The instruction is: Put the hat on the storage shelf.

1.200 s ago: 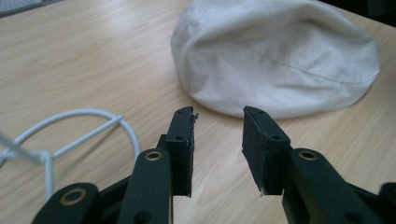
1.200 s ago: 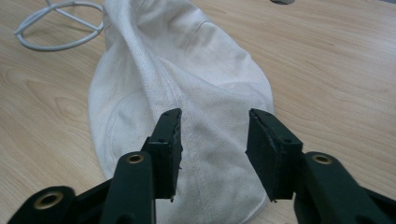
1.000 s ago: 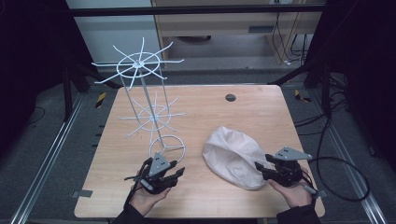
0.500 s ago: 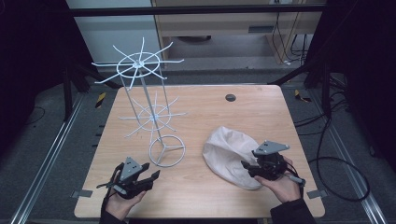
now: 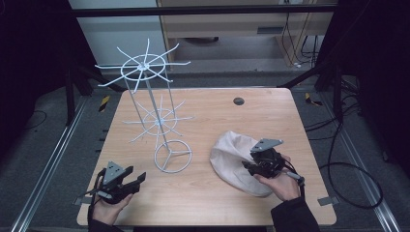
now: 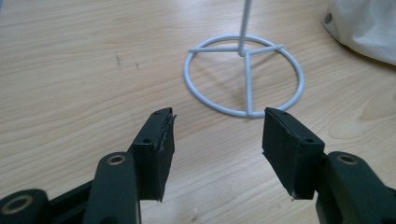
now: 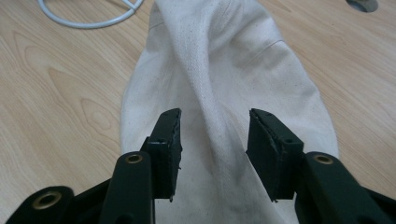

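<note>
My right tongs [image 5: 252, 167] straddle the cream cloth cap [image 5: 232, 159]

Its long axis runs near-right to far-left; jaws closing, not yet gripping. Left tongs [image 5: 137, 180] wide, empty, near the wire stand [image 5: 172, 155].

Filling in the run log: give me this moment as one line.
left hand-held gripper: open, jaws just opening, nothing between | right hand-held gripper: jaws closing over cloth cap fold, not yet pinched | wire rack: upright

We had one camera high over the desk's [image 5: 203, 203] near edge; two rode close, both catching the wire stand's ring base [image 6: 244, 74].
</note>
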### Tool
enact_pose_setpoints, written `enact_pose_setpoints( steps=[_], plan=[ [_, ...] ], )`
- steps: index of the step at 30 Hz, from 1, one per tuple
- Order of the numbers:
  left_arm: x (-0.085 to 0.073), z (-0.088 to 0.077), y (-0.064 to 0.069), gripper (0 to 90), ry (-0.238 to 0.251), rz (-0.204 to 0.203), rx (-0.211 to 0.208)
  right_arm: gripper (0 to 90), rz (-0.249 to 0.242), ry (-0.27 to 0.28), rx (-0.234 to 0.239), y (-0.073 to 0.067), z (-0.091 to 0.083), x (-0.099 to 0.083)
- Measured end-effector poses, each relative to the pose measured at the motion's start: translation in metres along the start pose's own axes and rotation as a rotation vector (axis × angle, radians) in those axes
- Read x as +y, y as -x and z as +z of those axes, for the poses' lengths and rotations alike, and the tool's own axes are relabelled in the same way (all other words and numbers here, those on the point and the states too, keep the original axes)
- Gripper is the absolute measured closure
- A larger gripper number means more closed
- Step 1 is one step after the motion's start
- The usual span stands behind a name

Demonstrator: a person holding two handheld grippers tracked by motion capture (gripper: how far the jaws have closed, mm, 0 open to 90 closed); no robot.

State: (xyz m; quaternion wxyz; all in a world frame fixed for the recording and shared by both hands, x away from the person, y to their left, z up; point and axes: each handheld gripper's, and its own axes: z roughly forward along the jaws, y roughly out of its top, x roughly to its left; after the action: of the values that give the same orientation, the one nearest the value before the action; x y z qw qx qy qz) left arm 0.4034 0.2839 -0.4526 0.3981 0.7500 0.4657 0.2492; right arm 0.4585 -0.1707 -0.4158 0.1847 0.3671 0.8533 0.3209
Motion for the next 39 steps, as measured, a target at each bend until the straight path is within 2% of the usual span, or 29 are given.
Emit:
enact_pose_setpoints(
  steps=[1,2,3,7,8,9,10,11,12,13,14,17,22,24,30,39],
  plan=[
    [-0.001,-0.001,-0.007,43.4,0.003,-0.007,0.018,56.5,-0.004,-0.009,0.002,0.000,0.003,0.001],
    [-0.001,-0.001,-0.007,43.3,0.003,-0.007,0.018,56.5,-0.004,-0.009,0.002,0.000,0.003,0.001],
    [-0.002,-0.001,-0.014,43.1,-0.002,-0.015,0.044,59.1,-0.010,-0.017,0.006,0.001,0.009,0.004],
    [-0.005,0.001,-0.024,43.0,-0.018,-0.033,0.071,63.5,-0.015,-0.036,0.006,0.001,0.018,0.008],
    [-0.006,0.001,-0.028,43.0,-0.025,-0.035,0.080,65.2,-0.018,-0.044,0.005,0.001,0.020,0.009],
    [-0.007,0.002,-0.033,42.9,-0.028,-0.054,0.093,68.7,-0.027,-0.057,0.001,0.001,0.025,0.010],
    [-0.007,0.002,-0.033,42.9,-0.028,-0.054,0.093,68.7,-0.027,-0.057,0.001,0.001,0.025,0.010],
    [-0.008,0.001,-0.037,42.9,-0.032,-0.062,0.103,73.5,-0.032,-0.067,0.004,0.001,0.028,0.011],
    [-0.008,0.001,-0.037,42.9,-0.032,-0.062,0.103,73.5,-0.032,-0.067,0.004,0.001,0.028,0.011],
    [-0.009,0.001,-0.039,42.9,-0.030,-0.071,0.109,79.6,-0.039,-0.073,0.004,0.001,0.030,0.011],
    [-0.009,0.001,-0.039,42.9,-0.030,-0.071,0.109,79.6,-0.039,-0.073,0.004,0.001,0.030,0.011],
    [-0.009,0.002,-0.039,42.9,-0.035,-0.066,0.108,86.9,-0.049,-0.078,0.000,0.002,0.029,0.010],
    [-0.011,0.003,-0.039,43.0,-0.043,-0.066,0.109,87.9,-0.049,-0.081,0.013,0.003,0.029,0.010],
    [-0.014,0.004,-0.039,43.1,-0.046,-0.078,0.117,88.0,-0.041,-0.077,0.012,0.004,0.027,0.011],
    [-0.016,0.009,-0.038,42.7,-0.059,-0.068,0.124,88.1,-0.021,-0.037,-0.010,0.009,0.018,0.010],
    [-0.017,0.008,-0.040,40.1,-0.058,-0.061,0.146,88.2,0.013,0.018,-0.011,0.015,0.002,0.009]
  ],
)
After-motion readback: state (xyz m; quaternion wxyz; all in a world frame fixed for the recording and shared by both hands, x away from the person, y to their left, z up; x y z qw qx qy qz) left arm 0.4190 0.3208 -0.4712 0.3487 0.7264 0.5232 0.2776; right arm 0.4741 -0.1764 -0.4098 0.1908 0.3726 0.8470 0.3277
